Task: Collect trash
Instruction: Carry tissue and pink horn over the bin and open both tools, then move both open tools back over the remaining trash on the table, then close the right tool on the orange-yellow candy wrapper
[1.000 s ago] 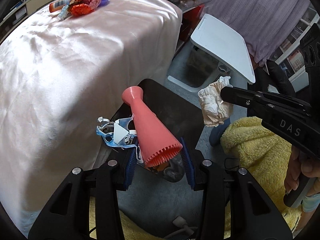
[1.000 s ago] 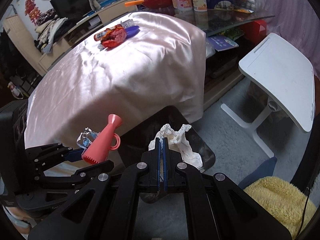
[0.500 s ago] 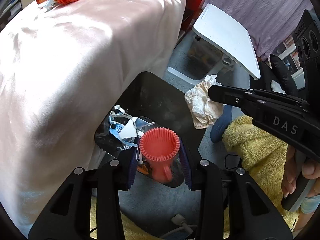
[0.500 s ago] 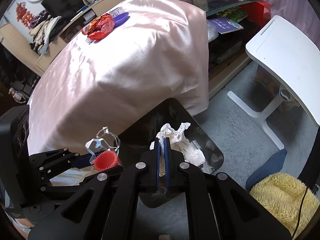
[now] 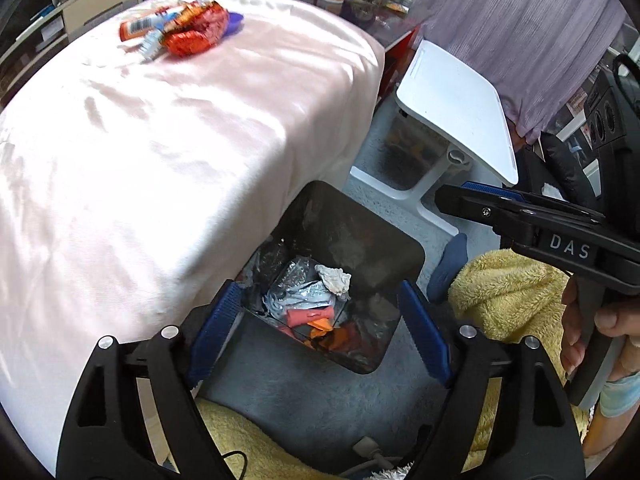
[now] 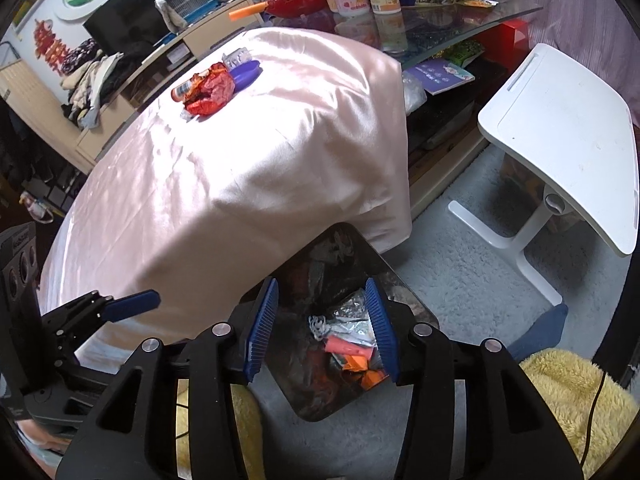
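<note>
We are at the letting-go step. Both tongs hang over the black bin [image 5: 404,240], which stands on the floor just beside the near corner of the table with the pink cloth [image 5: 180,128].

The left gripper [image 5: 320,332] is opening its jaws wide, and nothing is between them. The right gripper [image 6: 322,330] is opening its jaws too, about halfway, and they are empty as well. Down in the bin we can see the crumpled tissue [image 5: 334,278] and the pink funnel [image 5: 308,316] lying on top of shiny wrappers and orange bits. So these two pieces look safely dropped.

To do this step well, we should keep both tongs right above the bin's mouth until the jaws are clear, so nothing sticks to the blue pads and falls on the grey carpet.

More trash waits: the red wrapper [image 6: 210,90] lies with a small tube and a purple thing near the far edge of the table. We think that pile comes next.
</note>
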